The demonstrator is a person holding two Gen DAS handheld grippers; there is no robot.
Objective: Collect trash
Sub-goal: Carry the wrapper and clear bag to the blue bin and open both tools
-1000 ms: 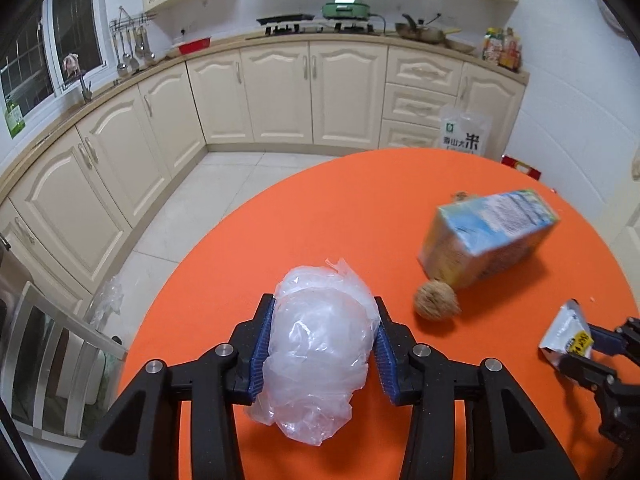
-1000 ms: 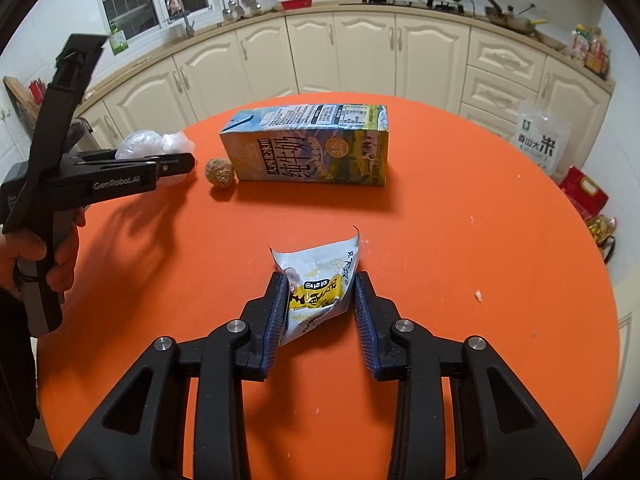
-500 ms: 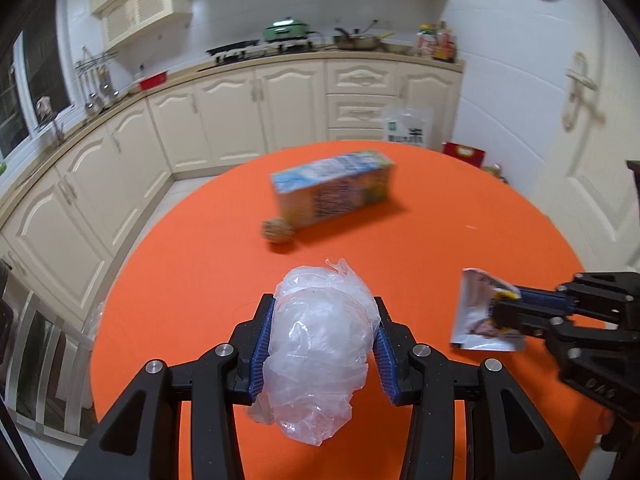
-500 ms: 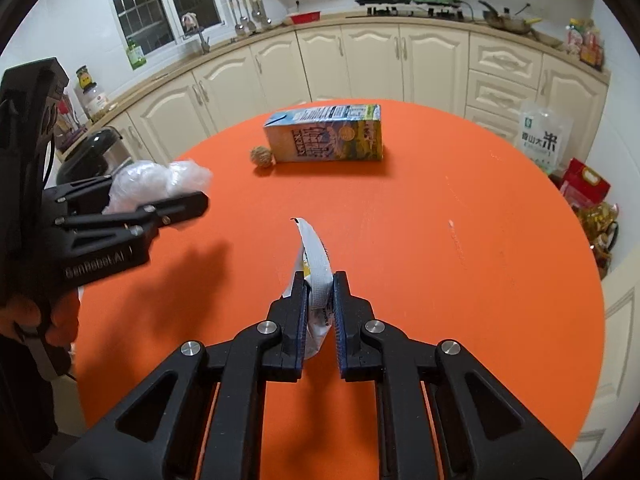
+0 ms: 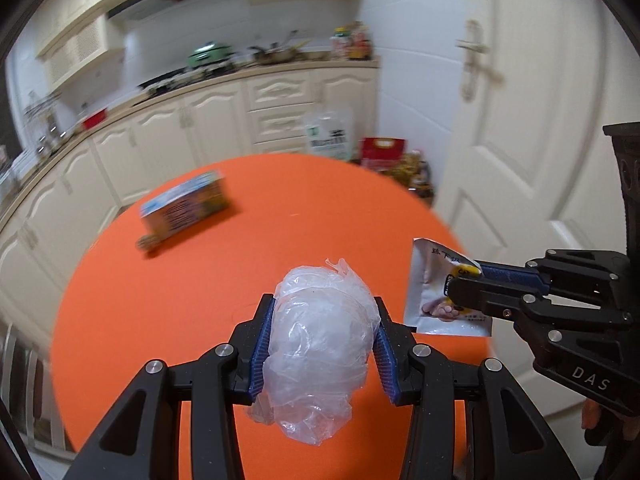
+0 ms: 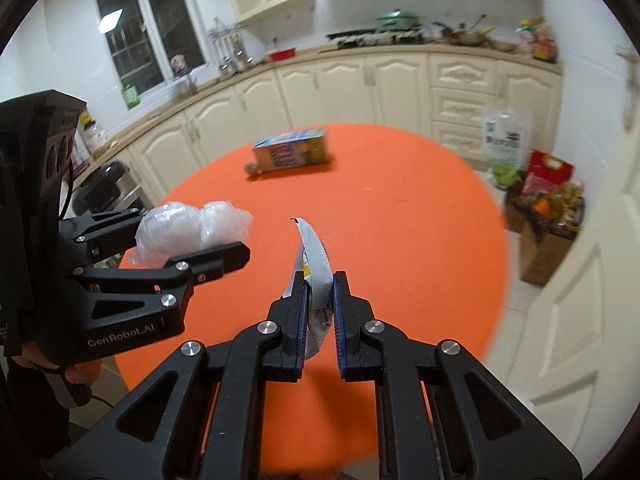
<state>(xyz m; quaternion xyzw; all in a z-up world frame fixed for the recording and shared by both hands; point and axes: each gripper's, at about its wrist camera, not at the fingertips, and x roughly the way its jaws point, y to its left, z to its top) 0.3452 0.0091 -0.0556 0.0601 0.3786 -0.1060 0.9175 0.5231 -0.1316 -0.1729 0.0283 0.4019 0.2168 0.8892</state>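
My left gripper (image 5: 322, 312) is shut on a crumpled clear plastic bag (image 5: 320, 344), held above the near side of the round orange table (image 5: 160, 312). The same bag (image 6: 180, 228) shows at the left of the right wrist view. My right gripper (image 6: 319, 292) is shut on a white and yellow snack wrapper (image 6: 314, 256), lifted off the table. In the left wrist view that wrapper (image 5: 434, 292) hangs at the right, in the right gripper (image 5: 466, 276). A milk carton (image 6: 292, 152) lies on its side at the far part of the table with a small brown ball (image 6: 251, 169) beside it.
Cream kitchen cabinets (image 6: 360, 88) run behind the table. A white door (image 5: 520, 140) stands at the right. Bags and a cardboard box (image 6: 548, 216) sit on the floor by the door. A hand (image 6: 80, 372) holds the left gripper's handle.
The right gripper closed on the wrapper and lifted it off the table. Both grippers pulled back from the carton toward the near side, and the views swung toward the door.
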